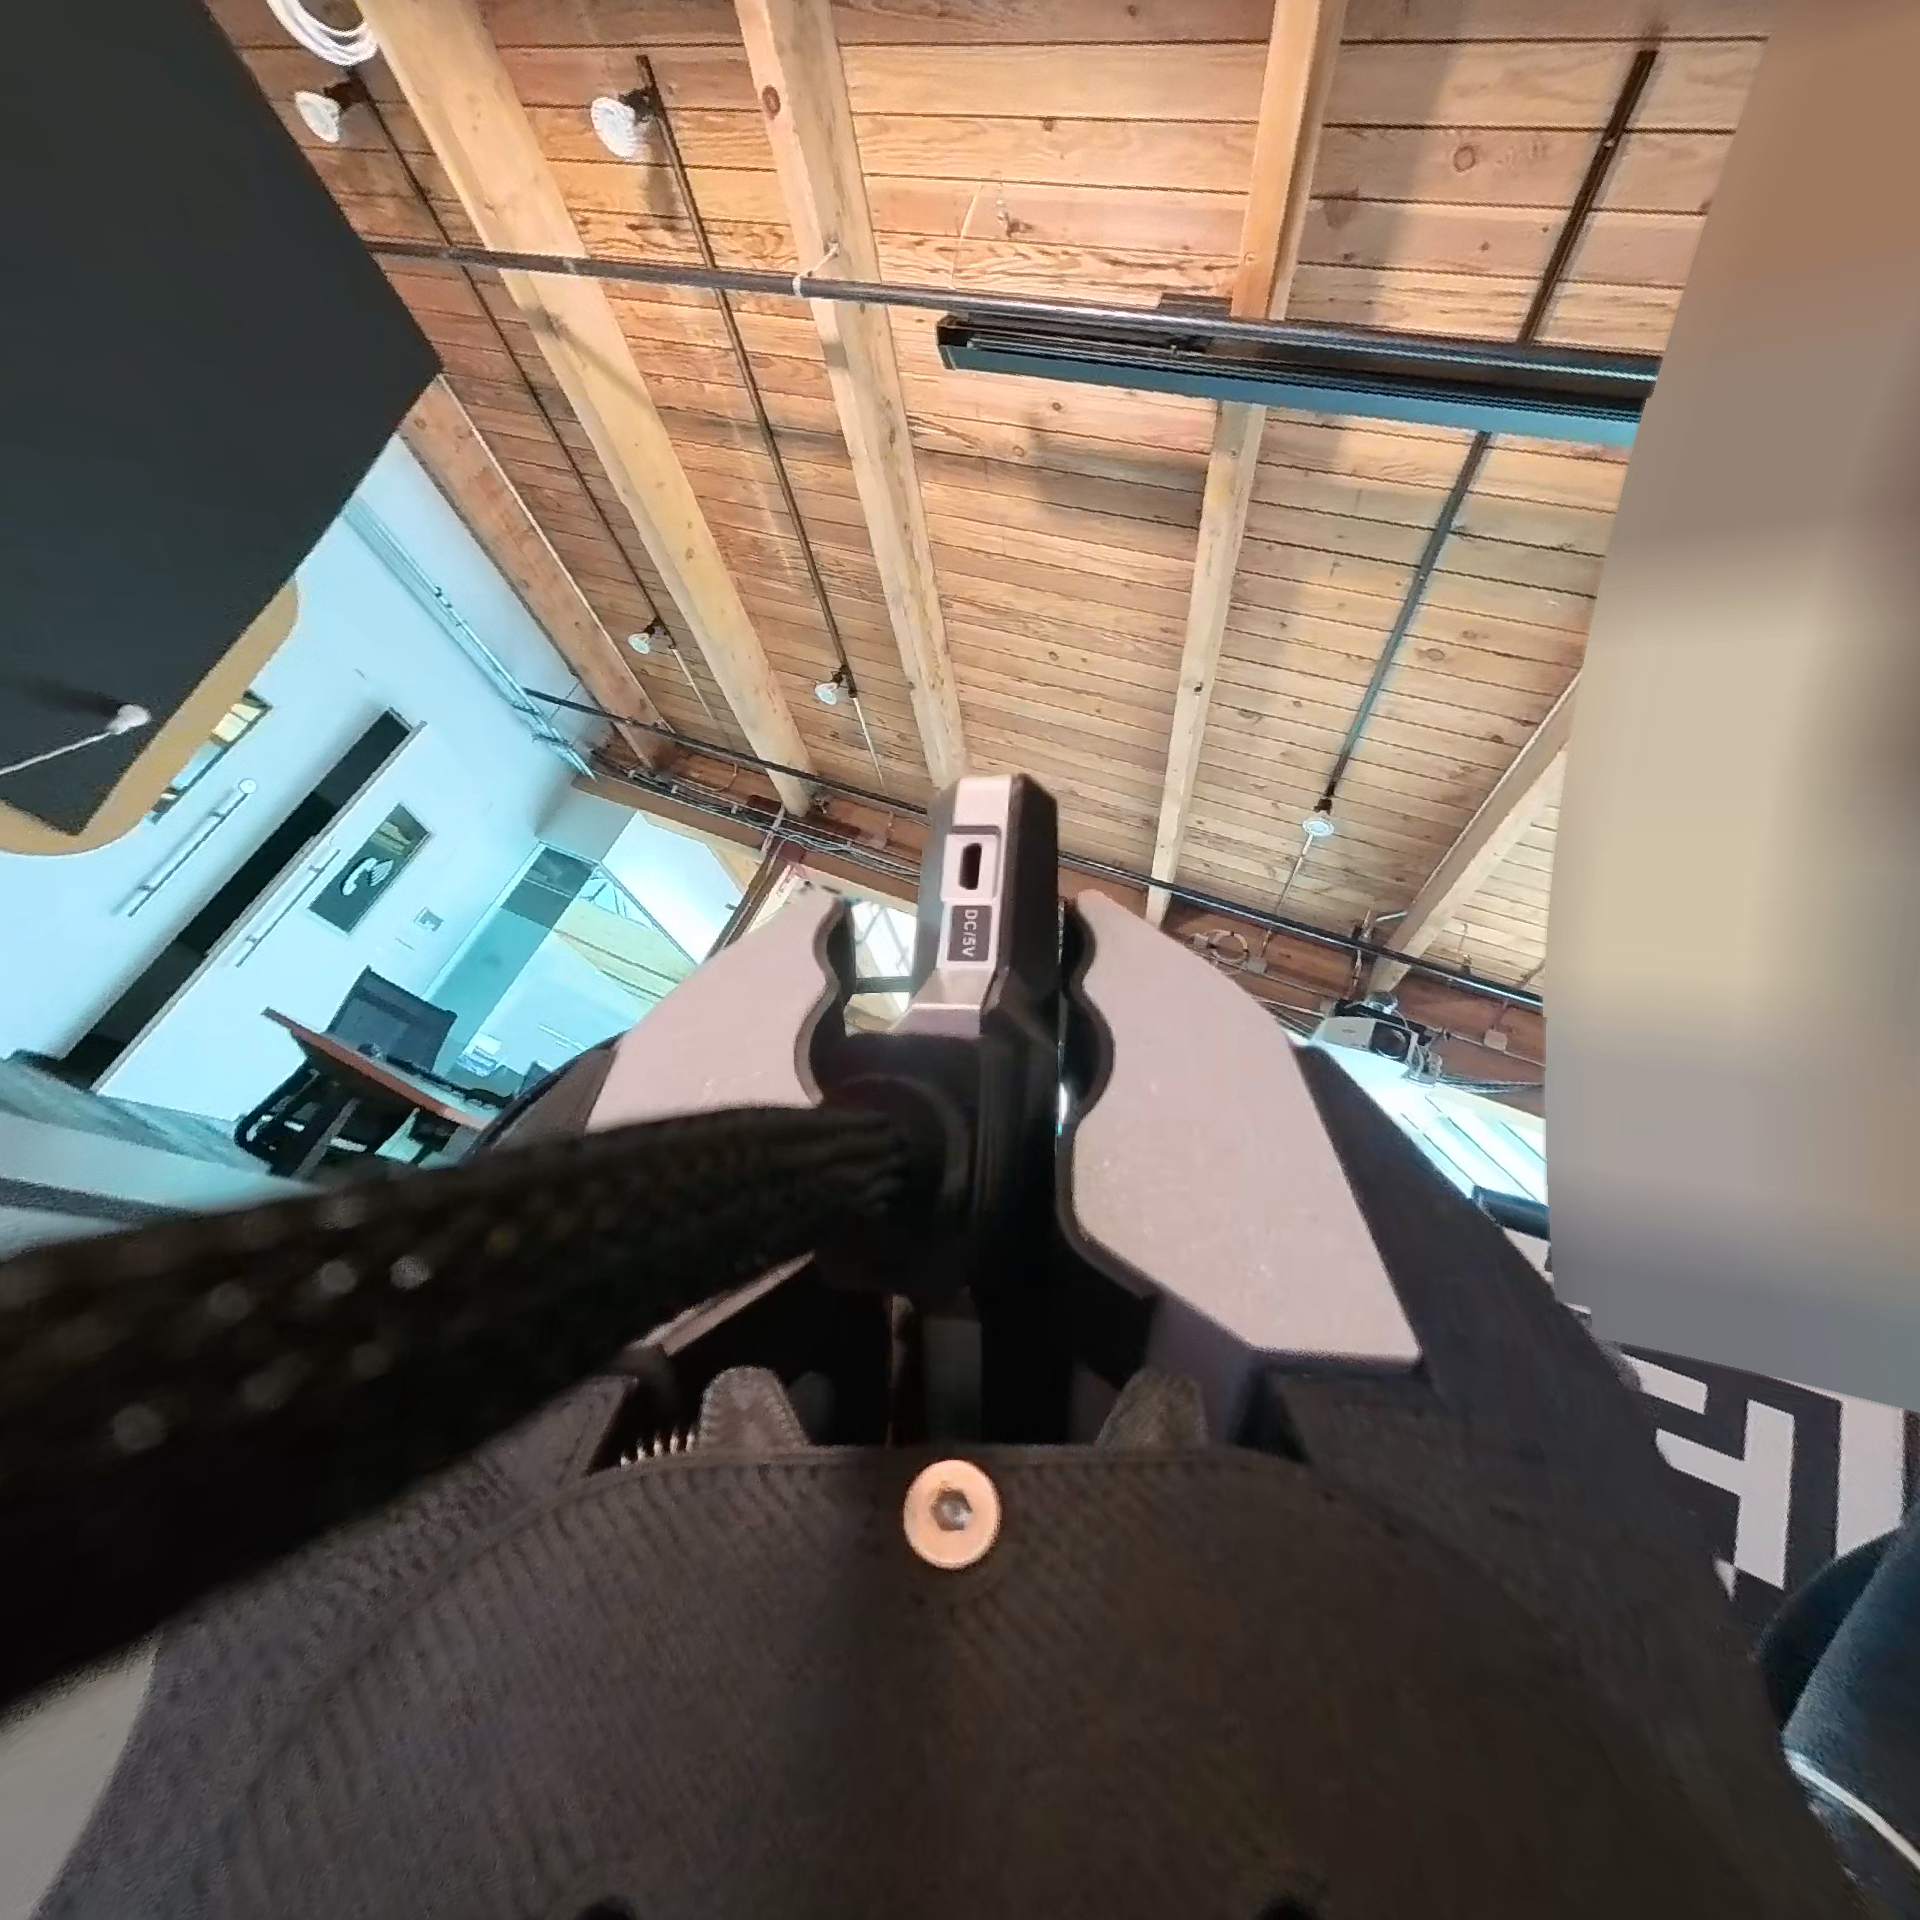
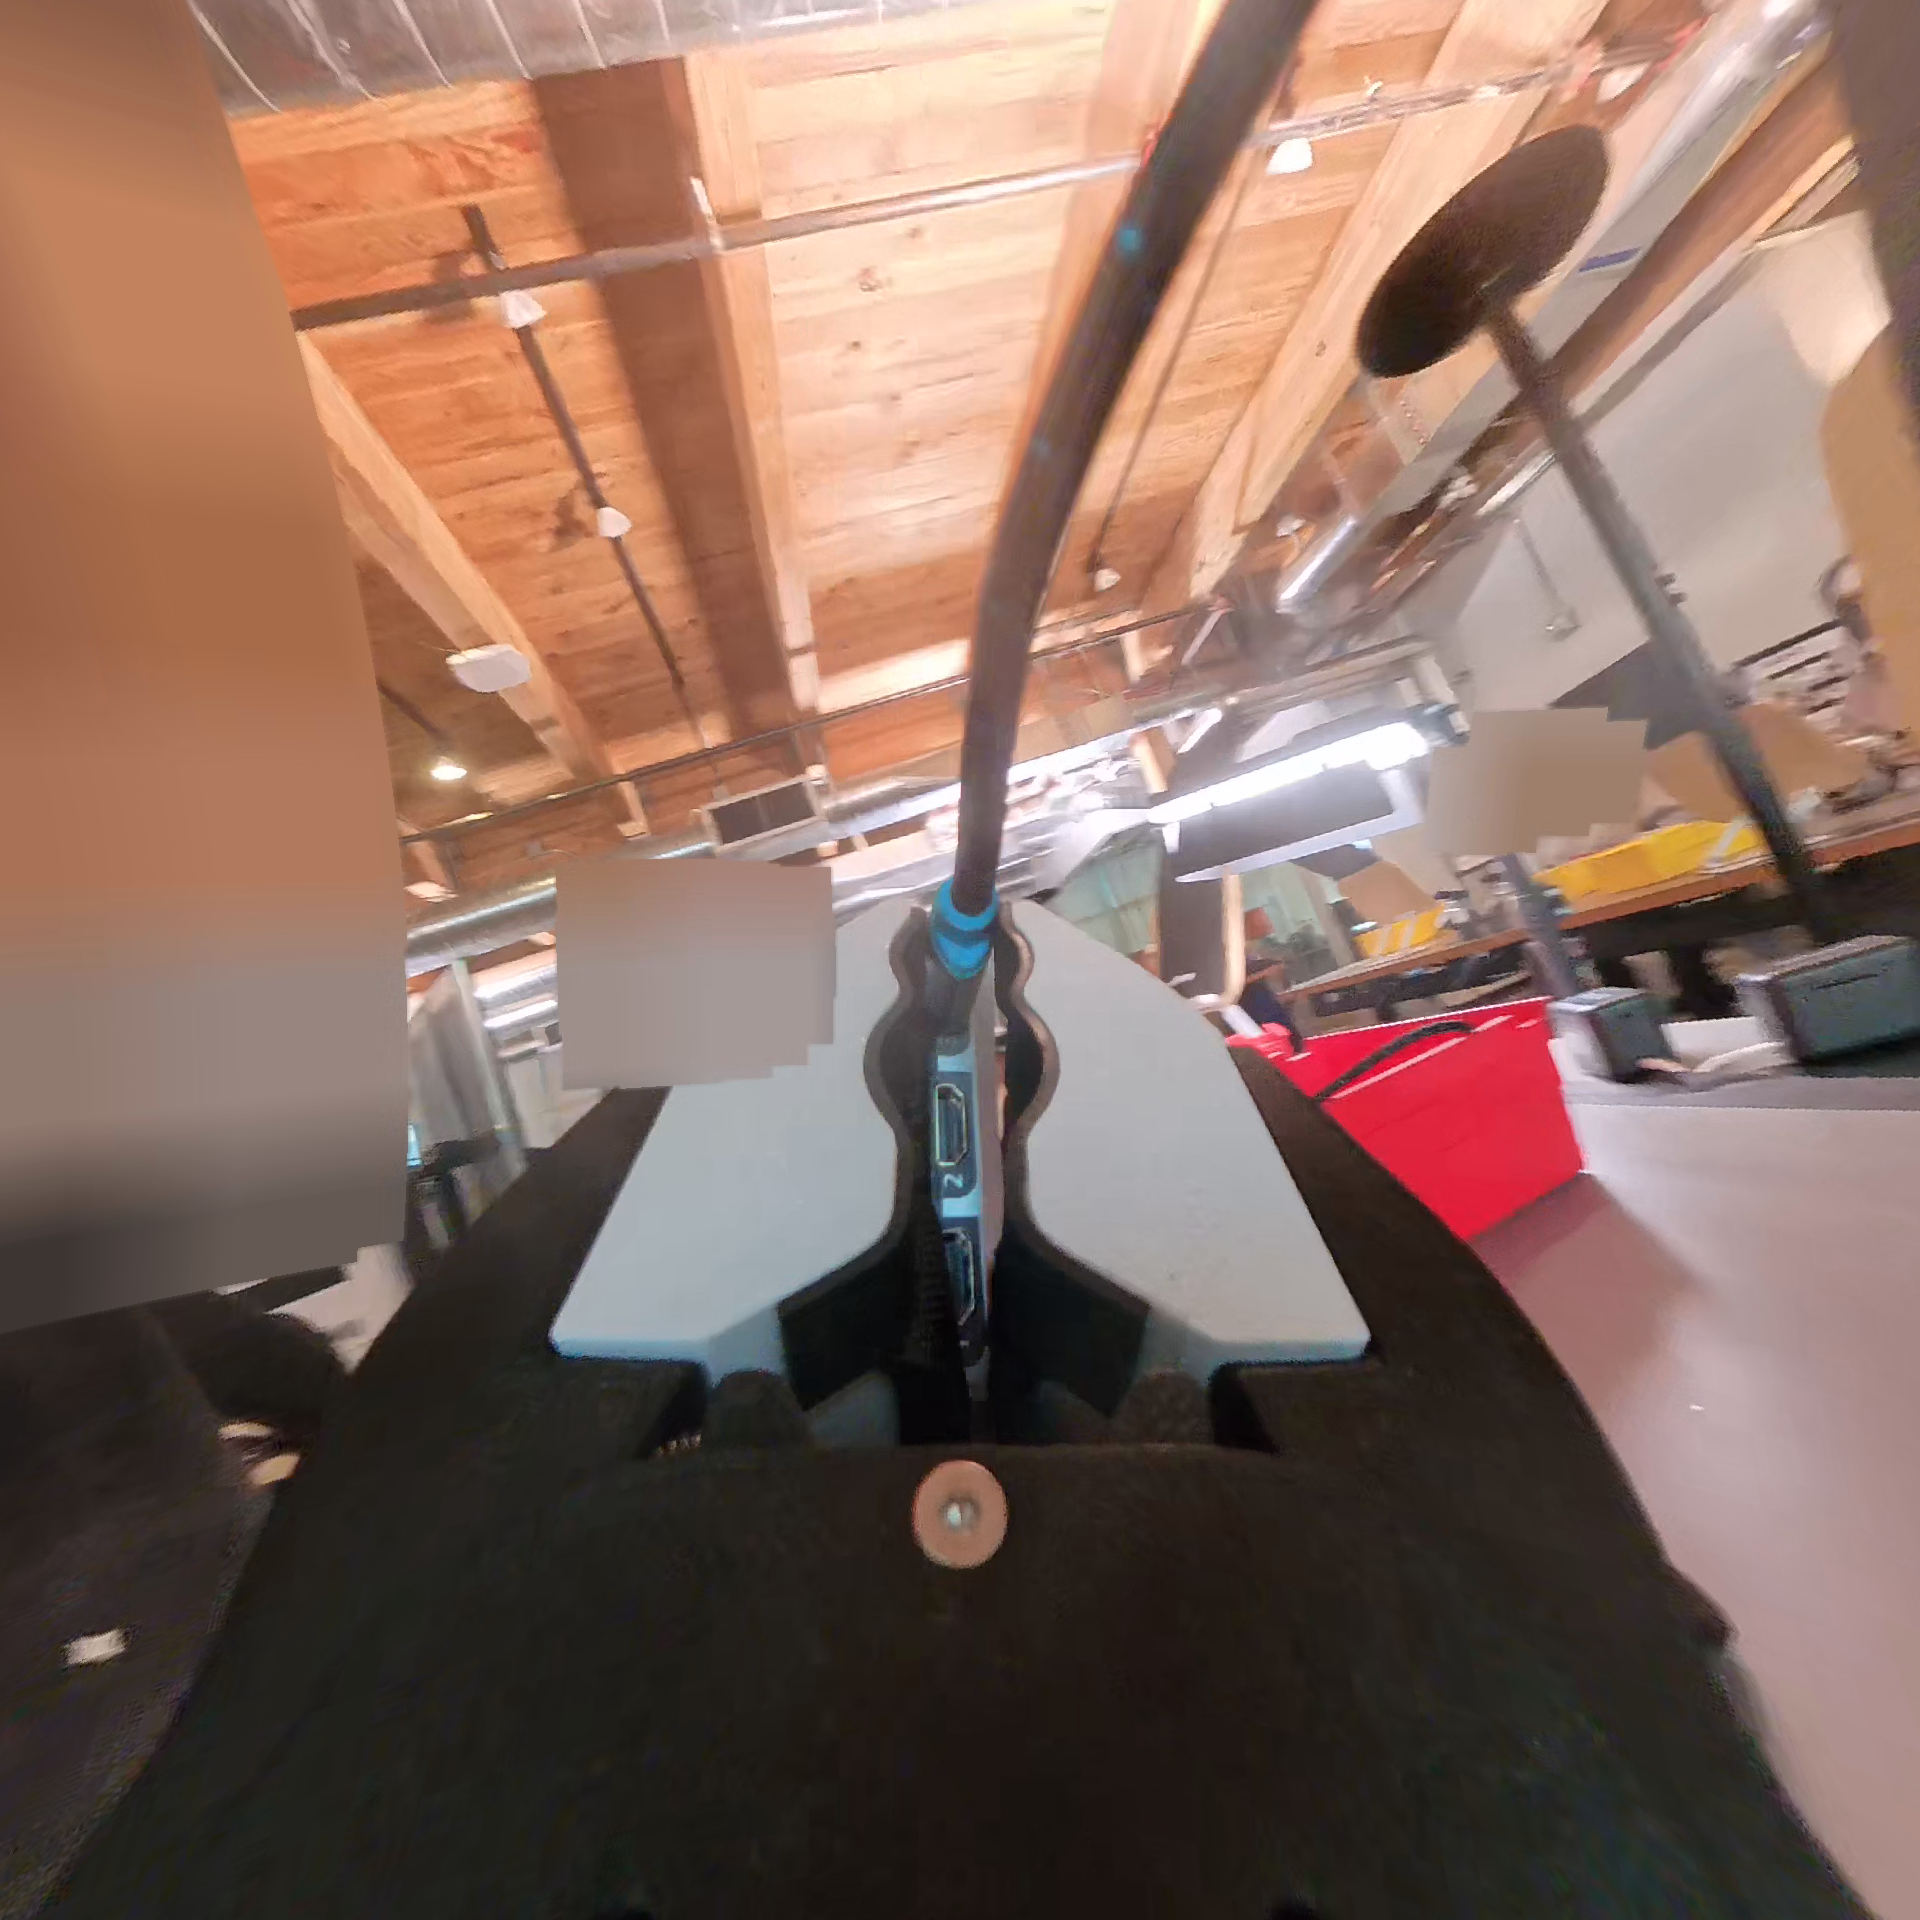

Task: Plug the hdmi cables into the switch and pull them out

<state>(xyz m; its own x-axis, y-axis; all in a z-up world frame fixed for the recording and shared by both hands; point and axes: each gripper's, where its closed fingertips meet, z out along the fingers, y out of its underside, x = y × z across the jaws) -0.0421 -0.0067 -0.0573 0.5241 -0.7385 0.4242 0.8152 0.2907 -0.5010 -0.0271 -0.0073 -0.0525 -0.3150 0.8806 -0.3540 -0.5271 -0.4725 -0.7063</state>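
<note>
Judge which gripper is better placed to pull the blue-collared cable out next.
Right, probably: the right gripper pinches the blue-collared plug at its jaw tips, while the left gripper clamps the switch.

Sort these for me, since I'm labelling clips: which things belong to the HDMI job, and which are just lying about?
Job: switch, braided cable, blue-collared cable, left gripper, right gripper.

Lying about: red bin, yellow bins, black stand, desk.

This was a workshop-style office under an exposed wooden plank-and-joist ceiling (image 1: pixel 1039 468) with black track lighting (image 1: pixel 1299 369). Long workbenches carried yellow plastic parts bins (image 2: pixel 1652 862), and a red plastic bin (image 2: pixel 1455 1112) stood on a grey table (image 2: pixel 1714 1299). A wooden desk (image 1: pixel 364 1070) with a dark monitor stood by pale walls.
</note>
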